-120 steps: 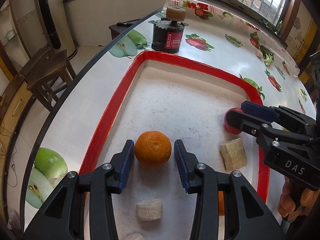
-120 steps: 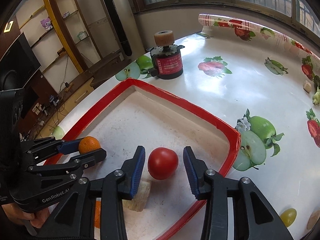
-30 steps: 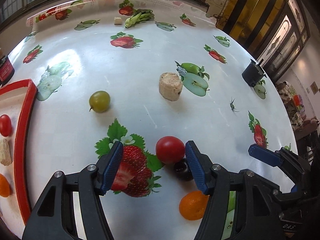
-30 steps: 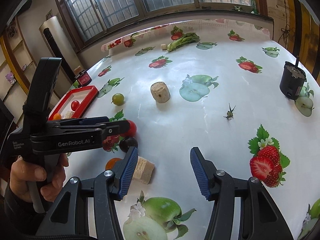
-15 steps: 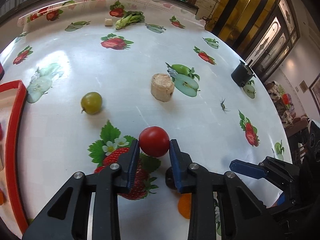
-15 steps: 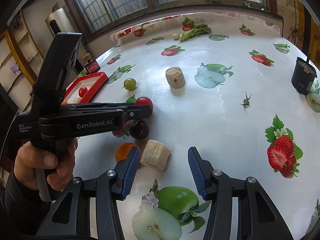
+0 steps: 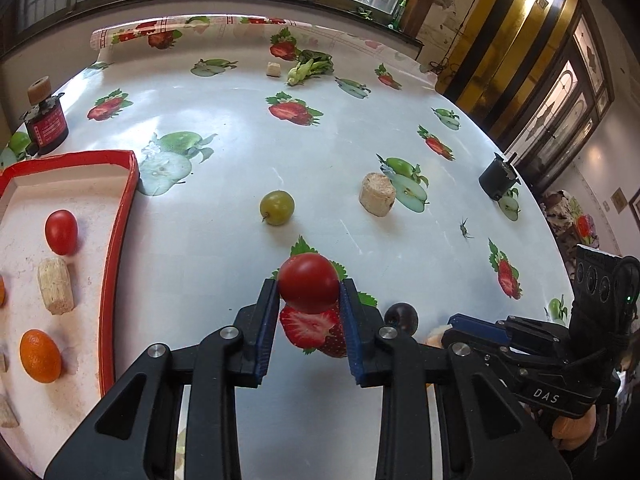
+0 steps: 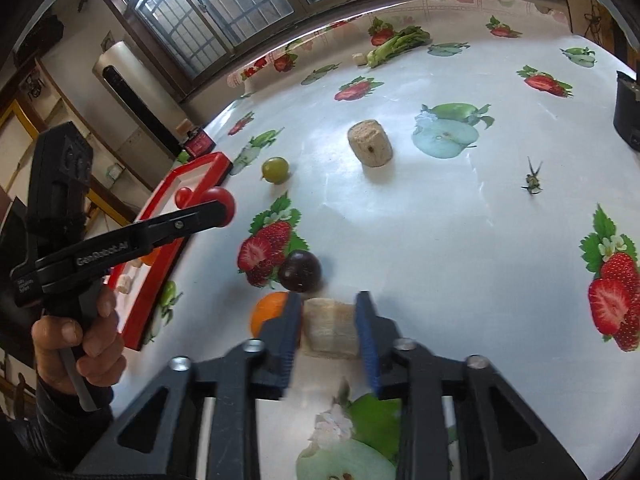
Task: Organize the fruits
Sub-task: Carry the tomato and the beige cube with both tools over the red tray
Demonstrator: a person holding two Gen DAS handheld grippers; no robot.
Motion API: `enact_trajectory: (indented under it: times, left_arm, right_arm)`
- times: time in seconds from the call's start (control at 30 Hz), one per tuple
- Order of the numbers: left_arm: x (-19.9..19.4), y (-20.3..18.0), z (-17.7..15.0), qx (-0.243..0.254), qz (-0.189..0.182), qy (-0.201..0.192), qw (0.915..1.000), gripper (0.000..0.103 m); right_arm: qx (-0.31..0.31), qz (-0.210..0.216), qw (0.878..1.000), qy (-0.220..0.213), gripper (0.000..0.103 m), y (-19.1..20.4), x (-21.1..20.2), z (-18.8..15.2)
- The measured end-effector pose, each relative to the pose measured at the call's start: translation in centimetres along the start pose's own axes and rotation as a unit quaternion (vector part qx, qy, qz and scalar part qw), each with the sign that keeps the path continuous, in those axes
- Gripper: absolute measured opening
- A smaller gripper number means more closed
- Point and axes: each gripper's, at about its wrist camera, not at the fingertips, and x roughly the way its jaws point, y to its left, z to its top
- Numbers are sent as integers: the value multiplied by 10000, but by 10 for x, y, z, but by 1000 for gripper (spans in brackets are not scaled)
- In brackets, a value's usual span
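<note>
My left gripper [image 7: 309,285] is shut on a red tomato [image 7: 308,276], held just above the fruit-print tablecloth; in the right wrist view this left gripper [image 8: 220,210] hovers near the red tray [image 8: 160,276]. My right gripper [image 8: 327,310] is shut on a pale cut chunk [image 8: 330,330] that rests on the table. Beside it lie an orange [image 8: 266,314] and a dark plum [image 8: 300,271]. A green round fruit [image 7: 277,207] and an upright pale chunk [image 7: 377,194] sit farther out. The red tray [image 7: 120,216] holds a tomato [image 7: 61,231], a pale chunk [image 7: 55,285] and an orange [image 7: 40,355].
A black cylinder [image 7: 496,180] stands at the right edge, and a red-labelled black can [image 7: 46,126] behind the tray. A leafy vegetable [image 7: 310,68] and a small chunk [image 7: 273,68] lie at the far side. A small stem [image 7: 464,229] lies mid-table. A person's hand [image 8: 80,344] grips the left handle.
My left gripper closed on the red tomato and carried it up and toward the tray. My right gripper moved over the pale chunk and closed on it.
</note>
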Motion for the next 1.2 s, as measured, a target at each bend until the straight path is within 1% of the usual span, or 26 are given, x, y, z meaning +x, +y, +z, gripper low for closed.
enact_trajectory:
  times: [0.1,0.17,0.2,0.33,0.4,0.47,0.63,0.73,0.93,1.03,1.2]
  left_arm:
    - [-2,1,-2,-7,25,-3,10000,27]
    - [-6,1,-4,6,23,-26,10000,27]
    - [-7,0,-5,18,23,-38,10000,27]
    - [-14,1,-6,11,39,-89,10000,27]
    - [-18,2,-7,18,54,-119,9999,27]
    - [-22,3,-8,28,74,-143,9999,27]
    - [-34,6,-11,122,269,-278,9992,27]
    - [-43,9,-12,116,321,-349,9988,27]
    - [-63,23,-20,95,675,-499,9964,28]
    - [-75,36,-26,-21,837,-554,9950,28]
    - [-91,58,-39,-208,1071,-585,9923,28]
  right_arm:
    - [74,8,10000,-11,23,-3,-3,-1]
    - [120,-14,9999,96,38,-4,-1,-2]
    - [54,-63,9999,113,38,-1,-1,-3]
    - [-245,-291,9991,204,38,12,1,-6]
    - [-355,-267,9983,366,38,17,6,-9]
    - [-562,-389,9970,370,35,22,8,-14]
    - [-751,-572,9952,268,34,31,3,-17]
    - [-837,-535,9950,136,34,39,-6,-12]
    - [-1062,-284,9939,-105,34,65,-15,7]
    - [-1172,-53,9929,-173,34,81,-13,17]
    - [-1422,158,9895,-196,34,111,-1,26]
